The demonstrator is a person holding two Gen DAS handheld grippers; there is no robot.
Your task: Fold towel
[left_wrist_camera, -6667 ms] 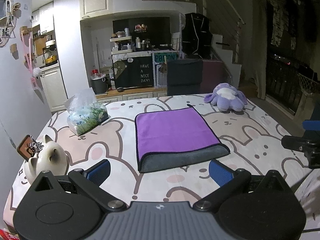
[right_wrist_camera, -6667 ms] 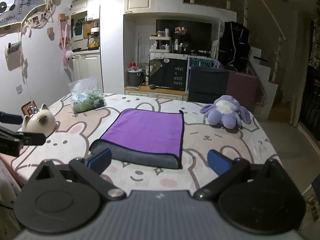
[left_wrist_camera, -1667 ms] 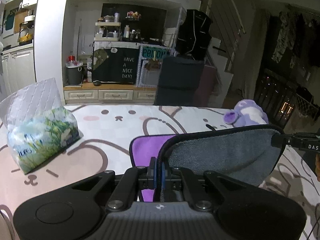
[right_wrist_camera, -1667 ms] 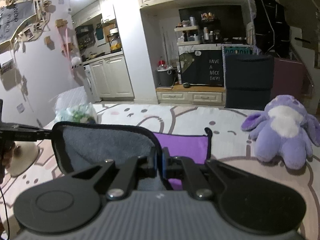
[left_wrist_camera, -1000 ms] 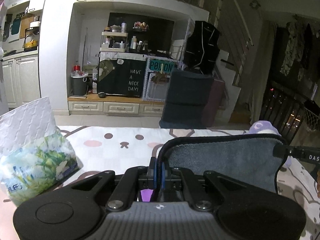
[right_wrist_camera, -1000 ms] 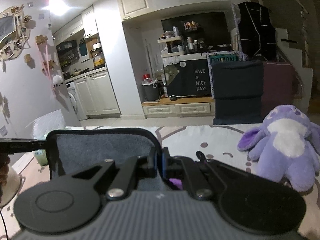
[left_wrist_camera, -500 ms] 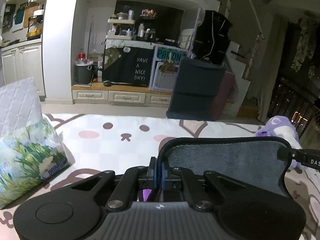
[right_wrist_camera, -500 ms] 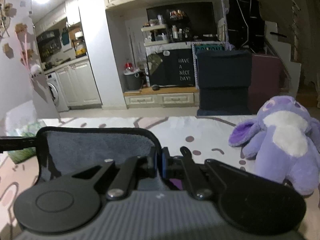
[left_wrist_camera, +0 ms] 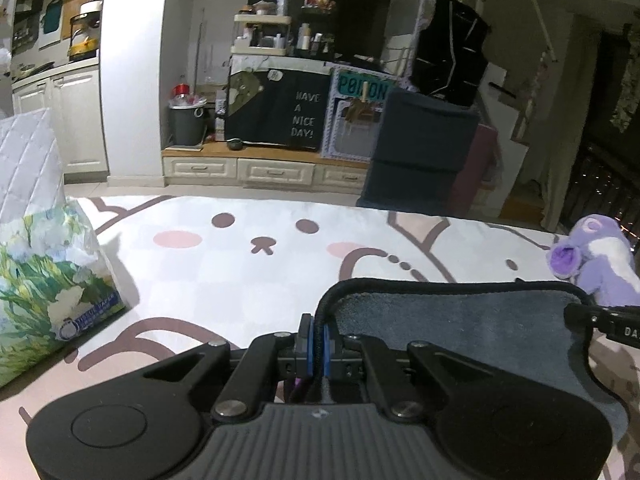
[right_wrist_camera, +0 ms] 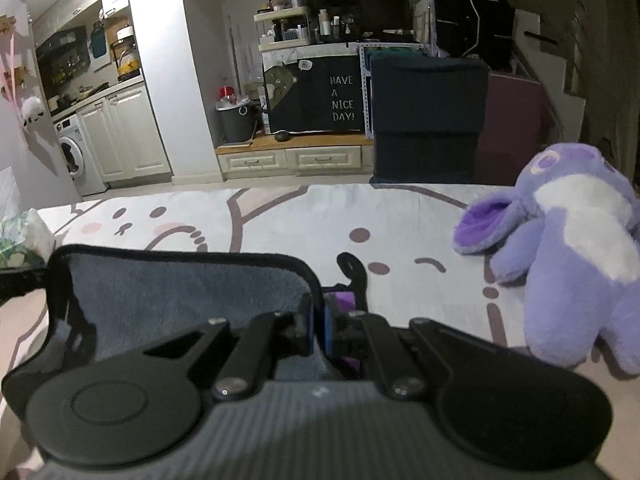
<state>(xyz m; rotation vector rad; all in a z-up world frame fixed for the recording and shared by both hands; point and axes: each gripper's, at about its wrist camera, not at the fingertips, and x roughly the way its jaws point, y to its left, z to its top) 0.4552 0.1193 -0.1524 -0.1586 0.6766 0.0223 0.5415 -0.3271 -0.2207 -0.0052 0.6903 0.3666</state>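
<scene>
The towel (left_wrist_camera: 452,320) is purple on one side and grey on the other, with a black hem. My left gripper (left_wrist_camera: 316,338) is shut on its left corner, grey side facing me. My right gripper (right_wrist_camera: 318,326) is shut on the other corner of the towel (right_wrist_camera: 180,292). The edge stretches between both grippers, low over the bear-print tablecloth (left_wrist_camera: 260,264). A strip of the purple side (right_wrist_camera: 344,300) shows under the right gripper. The right gripper's tip shows in the left wrist view (left_wrist_camera: 600,318).
A tissue pack (left_wrist_camera: 44,280) lies at the table's left. A purple plush toy (right_wrist_camera: 572,248) sits at the right, close to my right gripper; it also shows in the left wrist view (left_wrist_camera: 596,264). Beyond the far table edge stand a dark chair (left_wrist_camera: 420,156) and kitchen cabinets.
Both grippers shut on the towel's near corners, lifted them and carried the edge toward the far side. In the last second the edge has come down lower over the table.
</scene>
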